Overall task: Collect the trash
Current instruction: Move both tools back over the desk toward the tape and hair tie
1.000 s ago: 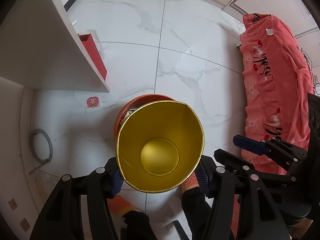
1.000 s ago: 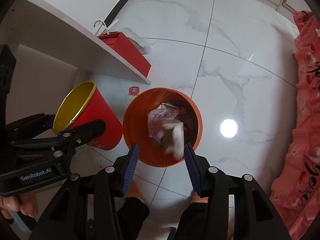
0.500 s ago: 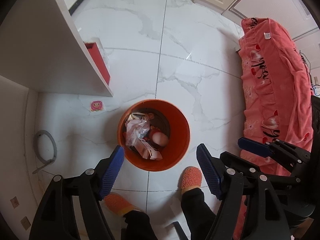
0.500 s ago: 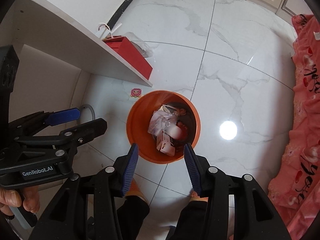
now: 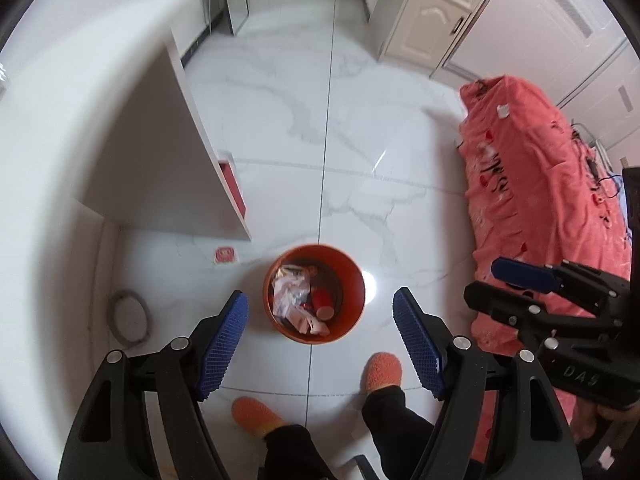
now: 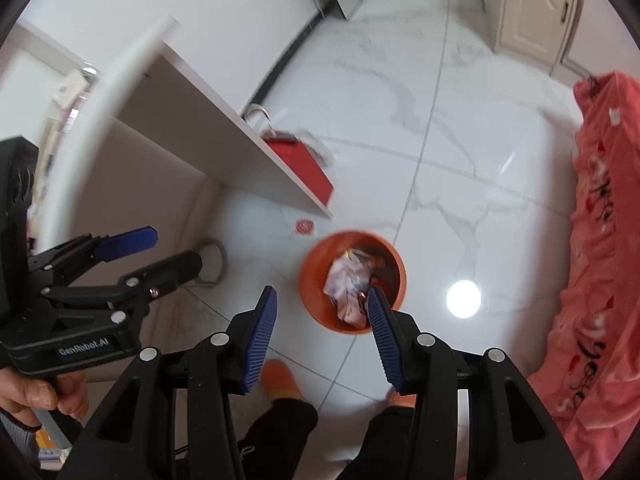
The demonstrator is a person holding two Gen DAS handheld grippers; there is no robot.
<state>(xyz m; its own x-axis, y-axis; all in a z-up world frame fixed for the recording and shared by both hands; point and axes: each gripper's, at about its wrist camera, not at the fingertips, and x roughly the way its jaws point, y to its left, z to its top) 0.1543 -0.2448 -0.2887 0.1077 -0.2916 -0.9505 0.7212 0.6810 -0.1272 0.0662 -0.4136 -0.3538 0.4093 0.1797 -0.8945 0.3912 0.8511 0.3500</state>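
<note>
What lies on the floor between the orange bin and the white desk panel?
A small red sticker lies between the orange bin and the white desk panel, in both wrist views.

Both wrist cameras looked steeply down from well above the marble floor (image 5: 400,160), each past its own blue-padded fingers. The left view centred the orange bin (image 5: 314,294); the right view held it (image 6: 353,287) slightly right of centre. Both shared the bin, the white shelf edge (image 5: 224,184) and the pink-covered furniture (image 5: 540,184).
</note>
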